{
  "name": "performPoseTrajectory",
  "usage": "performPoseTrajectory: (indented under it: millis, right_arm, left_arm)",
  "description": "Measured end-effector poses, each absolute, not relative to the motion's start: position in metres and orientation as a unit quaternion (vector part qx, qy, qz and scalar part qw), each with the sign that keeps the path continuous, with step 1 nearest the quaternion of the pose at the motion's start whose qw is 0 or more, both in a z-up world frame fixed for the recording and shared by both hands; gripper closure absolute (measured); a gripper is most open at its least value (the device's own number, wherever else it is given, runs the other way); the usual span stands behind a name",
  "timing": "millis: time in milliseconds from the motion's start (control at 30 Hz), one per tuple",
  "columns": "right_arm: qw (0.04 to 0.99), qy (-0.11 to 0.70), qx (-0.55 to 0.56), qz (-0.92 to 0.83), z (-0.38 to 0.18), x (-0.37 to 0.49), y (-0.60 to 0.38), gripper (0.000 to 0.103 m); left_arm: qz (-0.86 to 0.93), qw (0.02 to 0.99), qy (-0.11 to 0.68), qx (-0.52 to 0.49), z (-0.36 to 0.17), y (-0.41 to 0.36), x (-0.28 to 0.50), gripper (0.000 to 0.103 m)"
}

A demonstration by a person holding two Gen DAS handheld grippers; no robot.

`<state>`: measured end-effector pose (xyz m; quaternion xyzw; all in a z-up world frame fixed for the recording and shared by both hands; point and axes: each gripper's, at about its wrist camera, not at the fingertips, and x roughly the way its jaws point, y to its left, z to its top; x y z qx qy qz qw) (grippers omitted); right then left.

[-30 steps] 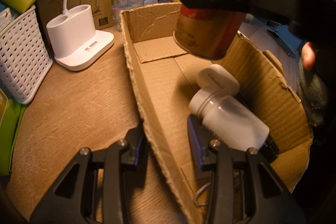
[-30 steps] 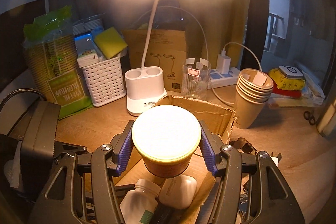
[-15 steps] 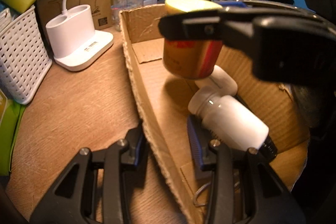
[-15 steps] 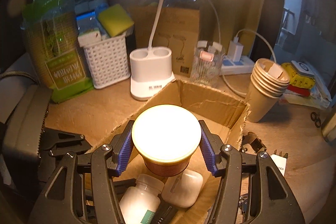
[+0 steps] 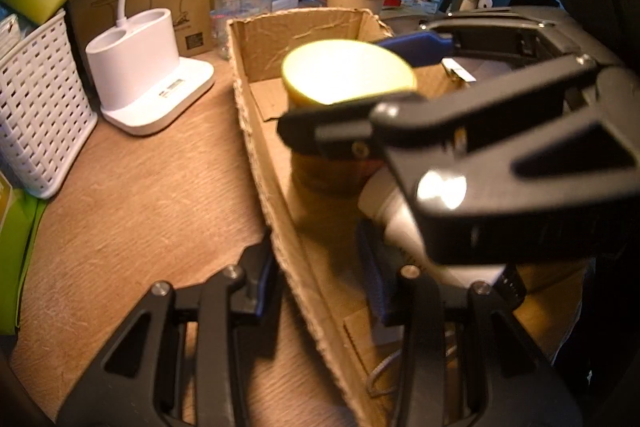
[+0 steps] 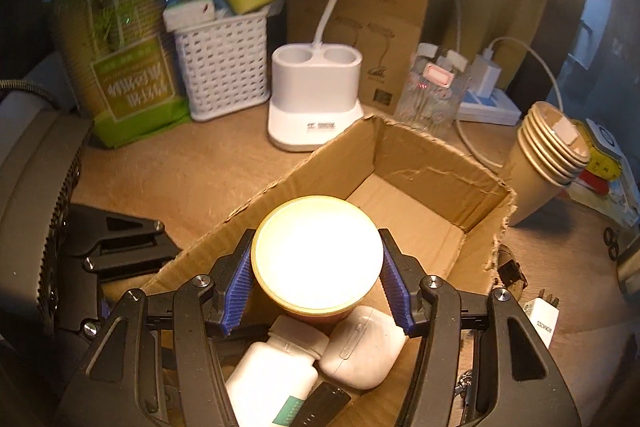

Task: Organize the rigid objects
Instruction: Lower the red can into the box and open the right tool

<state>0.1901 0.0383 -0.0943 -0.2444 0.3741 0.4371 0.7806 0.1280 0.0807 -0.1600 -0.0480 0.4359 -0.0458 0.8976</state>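
While pinching a yellow-lidded can (image 6: 316, 255), right hand-held gripper (image 6: 316, 275), left hand-held gripper (image 5: 316, 283) clamping box wall (image 5: 276, 211).

box (image 6: 420, 163): rough matt corrugated cardboard
table (image 5: 140, 195): wood grain, matt
basket (image 6: 222, 63): white woven-look plastic
earbud case (image 6: 362, 347): smooth white plastic

In the left wrist view, the right gripper (image 5: 400, 75) hides most of the white bottle (image 5: 384, 199) and the can's (image 5: 344, 79) lower side at centre right. In the right wrist view, the can's lid (image 6: 316, 251) is washed out by glare; the bottle's label (image 6: 290, 409) runs off the bottom edge, print unreadable.
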Motion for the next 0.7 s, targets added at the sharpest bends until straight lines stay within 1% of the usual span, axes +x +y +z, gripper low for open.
performPoseTrajectory:
  millis: [133,233,333,700]
  right_arm:
    - [0.775,0.381,-0.246,0.441,-0.097,0.19,0.037,0.042]
    - [0.771,0.384,-0.241,0.448,-0.098,0.191,0.035,0.035]
    - [0.778,0.376,-0.23,0.448,-0.092,0.191,0.031,0.032]
    - [0.826,0.345,-0.173,0.412,-0.072,0.192,0.005,0.031]
  left_arm:
    - [-0.046,0.898,0.436,-0.048,-0.16,0.081,0.128,0.064]
    - [-0.046,0.898,0.436,-0.049,-0.16,0.08,0.128,0.064]
    - [-0.046,0.898,0.436,-0.049,-0.16,0.079,0.128,0.064]
    - [-0.046,0.897,0.436,-0.049,-0.16,0.079,0.128,0.064]
